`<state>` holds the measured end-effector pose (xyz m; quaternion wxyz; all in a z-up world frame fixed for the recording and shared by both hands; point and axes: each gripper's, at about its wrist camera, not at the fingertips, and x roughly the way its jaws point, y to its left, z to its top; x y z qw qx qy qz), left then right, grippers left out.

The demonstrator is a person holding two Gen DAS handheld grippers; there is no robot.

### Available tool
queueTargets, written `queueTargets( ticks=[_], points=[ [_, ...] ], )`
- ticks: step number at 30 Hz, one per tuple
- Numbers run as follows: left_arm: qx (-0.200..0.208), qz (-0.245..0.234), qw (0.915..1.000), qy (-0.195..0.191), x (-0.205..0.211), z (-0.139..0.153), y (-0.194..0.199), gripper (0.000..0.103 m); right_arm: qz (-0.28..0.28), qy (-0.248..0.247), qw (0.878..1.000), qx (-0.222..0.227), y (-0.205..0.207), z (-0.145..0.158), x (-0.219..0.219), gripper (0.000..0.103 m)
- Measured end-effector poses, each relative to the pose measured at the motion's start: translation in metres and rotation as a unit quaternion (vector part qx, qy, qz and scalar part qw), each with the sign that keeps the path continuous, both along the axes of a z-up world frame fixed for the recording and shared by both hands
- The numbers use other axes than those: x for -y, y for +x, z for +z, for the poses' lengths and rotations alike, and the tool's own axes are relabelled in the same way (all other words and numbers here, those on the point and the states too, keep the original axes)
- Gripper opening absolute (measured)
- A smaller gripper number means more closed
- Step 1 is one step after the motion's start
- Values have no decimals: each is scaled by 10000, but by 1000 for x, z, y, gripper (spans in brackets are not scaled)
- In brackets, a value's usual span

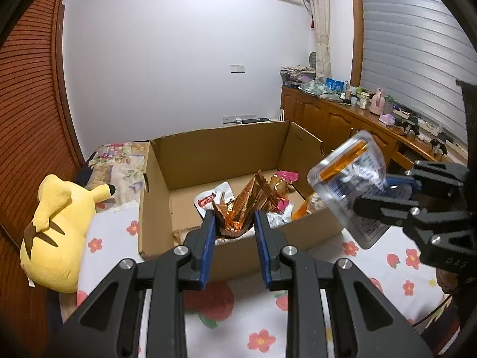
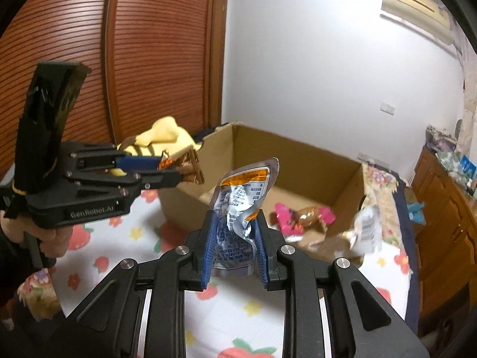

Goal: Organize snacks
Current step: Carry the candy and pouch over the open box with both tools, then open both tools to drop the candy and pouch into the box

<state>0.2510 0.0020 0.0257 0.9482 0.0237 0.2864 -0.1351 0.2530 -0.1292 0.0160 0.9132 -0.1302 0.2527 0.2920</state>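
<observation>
Left wrist view: copper-foil snack (image 1: 238,217) pinched in left hand-held gripper (image 1: 234,223) over the cardboard box (image 1: 155,208) near wall; right hand-held gripper (image 2: 234,232) clamps a silver pouch (image 2: 241,205) beside it. Step: dropping both in. Next: move over the box interior, then open.

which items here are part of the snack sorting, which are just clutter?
Job:
left gripper shut on brown-orange wrapper
right gripper shut on silver pouch
cardboard box
pink-wrapped snack

Clutter:
yellow plush toy
floral bedsheet
wooden sideboard
</observation>
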Motion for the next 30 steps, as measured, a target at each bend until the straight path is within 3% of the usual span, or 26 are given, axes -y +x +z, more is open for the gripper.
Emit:
queueTargets(
  ticks=[11, 18, 30],
  points=[
    [-154, 112, 9998, 75, 3, -10, 45, 24, -75, 120, 9999, 64, 35, 4, 1, 22],
    [-300, 181, 9994, 36, 4, -22, 61, 30, -205, 33, 9998, 29, 59, -4, -5, 23],
    [-244, 325, 9992, 2, -1, -26, 51, 41, -593, 1, 9973, -423, 101, -36, -7, 26]
  ],
)
